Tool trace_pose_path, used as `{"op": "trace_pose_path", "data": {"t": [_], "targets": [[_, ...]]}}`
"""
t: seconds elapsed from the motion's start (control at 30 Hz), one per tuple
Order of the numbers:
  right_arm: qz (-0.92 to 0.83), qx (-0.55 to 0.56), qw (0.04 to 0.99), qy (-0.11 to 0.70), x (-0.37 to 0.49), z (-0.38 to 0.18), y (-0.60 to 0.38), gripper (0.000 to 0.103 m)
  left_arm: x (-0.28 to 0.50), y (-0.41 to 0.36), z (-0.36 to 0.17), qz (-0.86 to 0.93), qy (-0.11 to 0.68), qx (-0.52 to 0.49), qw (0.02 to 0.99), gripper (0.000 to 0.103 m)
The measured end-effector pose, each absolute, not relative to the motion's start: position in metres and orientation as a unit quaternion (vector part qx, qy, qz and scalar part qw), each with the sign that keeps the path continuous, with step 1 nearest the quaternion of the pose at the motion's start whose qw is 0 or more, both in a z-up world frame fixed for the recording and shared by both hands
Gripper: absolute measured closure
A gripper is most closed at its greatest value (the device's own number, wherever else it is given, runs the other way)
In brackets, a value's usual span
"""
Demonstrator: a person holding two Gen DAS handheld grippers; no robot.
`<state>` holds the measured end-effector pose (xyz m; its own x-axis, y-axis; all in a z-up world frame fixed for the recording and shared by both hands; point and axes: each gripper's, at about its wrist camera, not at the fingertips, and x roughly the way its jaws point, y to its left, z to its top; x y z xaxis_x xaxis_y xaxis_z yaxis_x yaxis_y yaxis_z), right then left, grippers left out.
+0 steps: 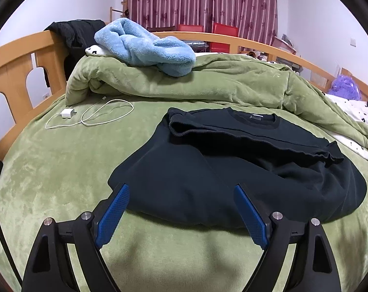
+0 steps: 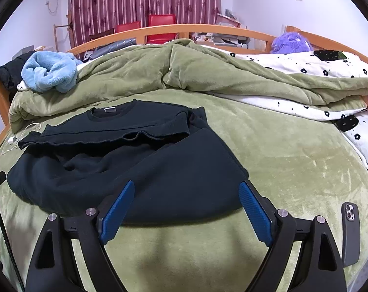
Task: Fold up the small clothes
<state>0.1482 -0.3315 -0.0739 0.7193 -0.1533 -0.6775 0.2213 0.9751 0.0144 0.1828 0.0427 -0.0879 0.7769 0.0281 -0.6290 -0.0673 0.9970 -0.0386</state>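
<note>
Nearest the cameras, both tools stand wide open and grip nothing: the left gripper [image 1: 181, 189] and the right gripper [image 2: 186, 186] each hover just over the near folded edge of the black sweatshirt [image 1: 232, 170], one toward each near corner. That sweatshirt lies flat on the green blanket [image 1: 62, 170], sleeves already laid across its chest, collar pointing away. A phone [image 2: 351, 233] rests on the blanket just beside the right tool; a careless sweep there could knock it. The likelier trouble, I judge, is the pinch: thick doubled fleece may let the pads catch only the top layer, or snag blanket pile underneath, and uneven lifts would skew the fold and spill the sleeves. Farther off lie a white charger cable [image 1: 106, 114], the bunched green quilt [image 1: 208, 82] and a light-blue fleece [image 1: 145, 46].
</note>
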Motion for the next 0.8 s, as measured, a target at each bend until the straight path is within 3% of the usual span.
{"op": "trace_pose_path", "data": {"t": [0.67,0.8], "targets": [[-0.072,0.041,0.937,0.338,0.158,-0.08,-0.325,0.016,0.198,0.063,-0.105,0.07,0.343,-0.008,0.937,0.016],[-0.071,0.046,0.936,0.341,0.161,-0.083,-0.328,0.02,0.204,0.069,-0.107,0.067,0.353,-0.018,0.933,0.016]]}}
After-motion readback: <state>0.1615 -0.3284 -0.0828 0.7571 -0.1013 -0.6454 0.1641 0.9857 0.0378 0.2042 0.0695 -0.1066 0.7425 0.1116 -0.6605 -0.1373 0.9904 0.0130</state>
